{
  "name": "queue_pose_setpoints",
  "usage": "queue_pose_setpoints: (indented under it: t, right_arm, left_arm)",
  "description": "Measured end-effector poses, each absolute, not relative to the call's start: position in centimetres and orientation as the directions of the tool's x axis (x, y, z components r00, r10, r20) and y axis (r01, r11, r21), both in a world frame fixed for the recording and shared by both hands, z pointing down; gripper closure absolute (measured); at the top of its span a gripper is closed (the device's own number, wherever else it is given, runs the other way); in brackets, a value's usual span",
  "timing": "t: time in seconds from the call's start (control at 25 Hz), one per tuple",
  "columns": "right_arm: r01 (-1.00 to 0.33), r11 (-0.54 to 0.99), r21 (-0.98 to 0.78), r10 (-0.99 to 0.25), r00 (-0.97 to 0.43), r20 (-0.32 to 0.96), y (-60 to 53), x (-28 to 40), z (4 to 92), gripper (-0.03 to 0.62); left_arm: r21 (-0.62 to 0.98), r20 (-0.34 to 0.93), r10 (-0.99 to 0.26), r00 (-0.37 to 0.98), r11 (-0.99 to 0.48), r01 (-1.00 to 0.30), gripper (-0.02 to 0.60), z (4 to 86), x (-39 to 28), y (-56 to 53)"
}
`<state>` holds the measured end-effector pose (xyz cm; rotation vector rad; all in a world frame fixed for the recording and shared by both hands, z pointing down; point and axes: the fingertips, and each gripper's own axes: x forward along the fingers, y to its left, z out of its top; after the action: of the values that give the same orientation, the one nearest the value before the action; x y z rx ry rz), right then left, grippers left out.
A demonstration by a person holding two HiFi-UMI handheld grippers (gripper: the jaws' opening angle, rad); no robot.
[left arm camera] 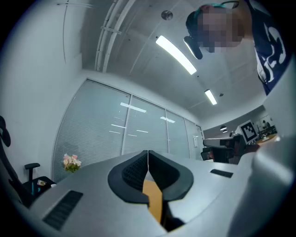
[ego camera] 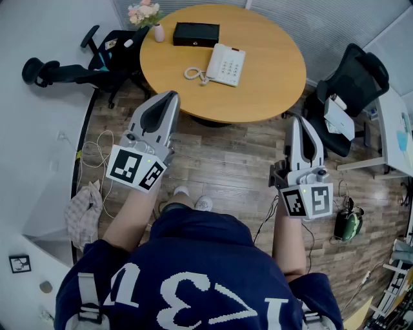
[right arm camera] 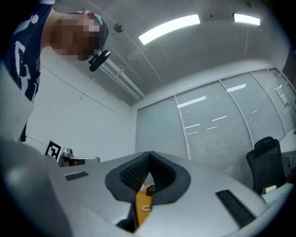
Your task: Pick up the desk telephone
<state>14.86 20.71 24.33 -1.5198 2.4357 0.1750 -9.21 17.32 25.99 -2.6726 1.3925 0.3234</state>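
A white desk telephone with a coiled cord lies near the middle of the round wooden table in the head view. My left gripper hovers just short of the table's near edge, left of the phone, jaws shut and empty. Further right and lower, my right gripper hangs over the wooden floor, also shut with nothing in it. In the left gripper view the left gripper points slightly upward at the glass wall. The right gripper in its own view does the same; a sliver of the table shows through its jaws.
A black box and a pink vase with flowers stand at the table's far side. Black office chairs flank the table. Cables and a cloth lie on the floor at left.
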Motion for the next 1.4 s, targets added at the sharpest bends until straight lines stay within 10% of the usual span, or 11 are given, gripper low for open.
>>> queue_pose_setpoints:
  t: [1.4]
  right_arm:
    - [-0.893, 0.444, -0.078, -0.861, -0.4, -0.315, 16.6, 11.5, 24.3, 0.565]
  left_arm:
    - [0.025, -0.202, -0.808, 0.553, -0.569, -0.822, 0.563, 28.4, -10.0, 12.9]
